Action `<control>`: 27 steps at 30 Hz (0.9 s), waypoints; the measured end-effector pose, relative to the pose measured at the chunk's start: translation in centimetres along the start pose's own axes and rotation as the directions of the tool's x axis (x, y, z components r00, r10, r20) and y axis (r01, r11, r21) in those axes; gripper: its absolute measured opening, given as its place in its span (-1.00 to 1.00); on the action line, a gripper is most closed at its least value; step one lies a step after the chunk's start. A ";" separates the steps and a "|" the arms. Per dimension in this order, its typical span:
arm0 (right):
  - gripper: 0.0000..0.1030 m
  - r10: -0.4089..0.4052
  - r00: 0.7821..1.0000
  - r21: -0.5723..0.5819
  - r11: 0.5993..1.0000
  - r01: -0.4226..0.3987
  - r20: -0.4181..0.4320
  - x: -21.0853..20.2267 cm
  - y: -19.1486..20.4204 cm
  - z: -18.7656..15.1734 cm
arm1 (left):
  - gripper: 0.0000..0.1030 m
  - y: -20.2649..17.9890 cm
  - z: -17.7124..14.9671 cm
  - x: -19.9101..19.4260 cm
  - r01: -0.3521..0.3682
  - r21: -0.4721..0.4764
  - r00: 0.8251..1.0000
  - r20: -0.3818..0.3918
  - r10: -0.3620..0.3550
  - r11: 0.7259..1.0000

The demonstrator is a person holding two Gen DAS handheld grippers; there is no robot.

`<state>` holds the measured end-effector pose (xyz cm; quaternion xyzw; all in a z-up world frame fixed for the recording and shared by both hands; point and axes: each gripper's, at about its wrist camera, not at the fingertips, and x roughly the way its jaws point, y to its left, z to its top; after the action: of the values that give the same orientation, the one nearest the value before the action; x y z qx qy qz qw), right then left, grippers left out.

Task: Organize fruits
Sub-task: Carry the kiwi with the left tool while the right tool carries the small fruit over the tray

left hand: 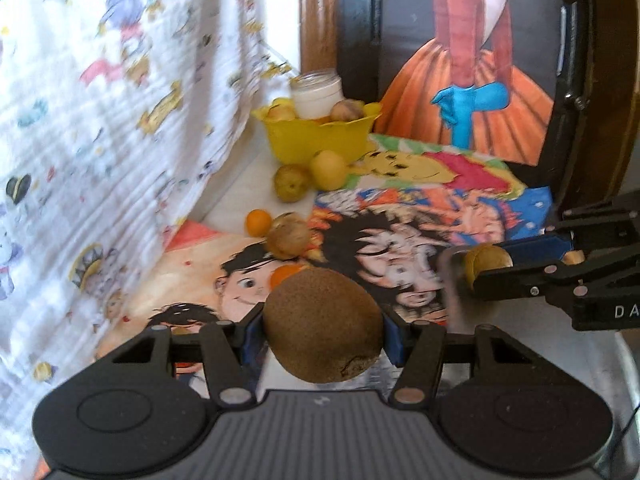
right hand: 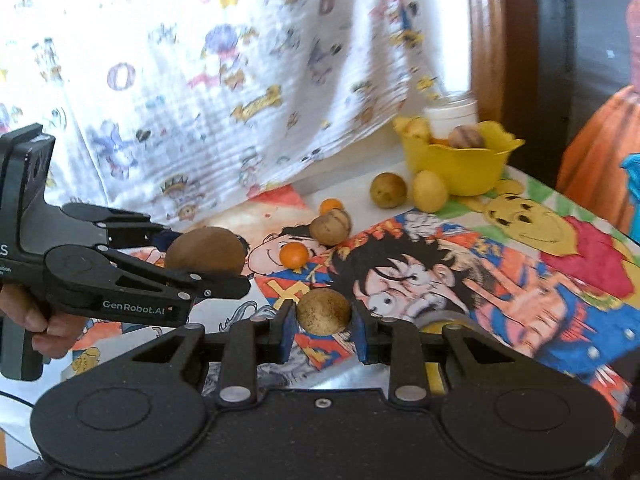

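Left gripper (left hand: 322, 334), low centre of its own view, tilts downward with its jaws clamped on a kiwi (left hand: 322, 326). In the right wrist view the same tool enters from the left edge, a hand (right hand: 30, 322) wrapped round its grip at lower left. Right gripper (right hand: 323, 322), also tilted down, has its jaws closed narrow on a small round brown fruit (right hand: 323, 312) (kind not clear). Both held fruits hang above the cartoon mat (right hand: 500, 280). A yellow bowl (right hand: 460, 172) stands in the upper right of the right view, already holding fruit. Loose on the surface before it: two yellow-green fruits (right hand: 388, 190), a walnut (right hand: 330, 226) and two small orange fruits (right hand: 294, 255).
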<state>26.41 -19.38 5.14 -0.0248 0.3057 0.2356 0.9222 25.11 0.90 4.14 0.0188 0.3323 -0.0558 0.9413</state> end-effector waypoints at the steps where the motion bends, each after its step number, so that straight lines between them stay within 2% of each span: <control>1: -0.39 0.004 1.000 0.014 1.000 -0.004 0.008 -0.7 -0.2 -0.3 | 0.20 -0.4 0.0 -0.2 0.014 -0.002 1.000 0.004 -0.014 1.000; 5: -0.39 -0.014 1.000 0.042 0.999 0.013 0.024 -3.5 -0.9 -1.9 | 0.20 -2.2 0.1 -0.7 0.090 -0.027 0.996 0.013 -0.090 0.996; 13: -0.39 -0.085 0.996 0.110 0.990 0.082 0.017 -6.5 -3.4 -5.6 | 0.20 -6.0 -0.7 -0.1 0.159 -0.021 0.987 0.003 -0.159 0.987; 18: -0.39 -0.146 0.989 0.125 0.981 0.145 0.001 -6.6 -4.6 -7.3 | 0.20 -7.7 -1.1 1.0 0.183 -0.016 0.983 -0.020 -0.184 0.983; 27: -0.39 -0.272 0.962 0.121 0.954 0.273 -0.027 -5.2 -6.3 -9.7 | 0.20 -10.1 -1.5 4.0 0.229 -0.001 0.972 -0.055 -0.229 0.973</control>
<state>20.19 -29.02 -0.36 -0.0110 0.3181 0.0867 0.9440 26.12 -9.42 0.47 -0.0154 0.3577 -0.1643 0.9191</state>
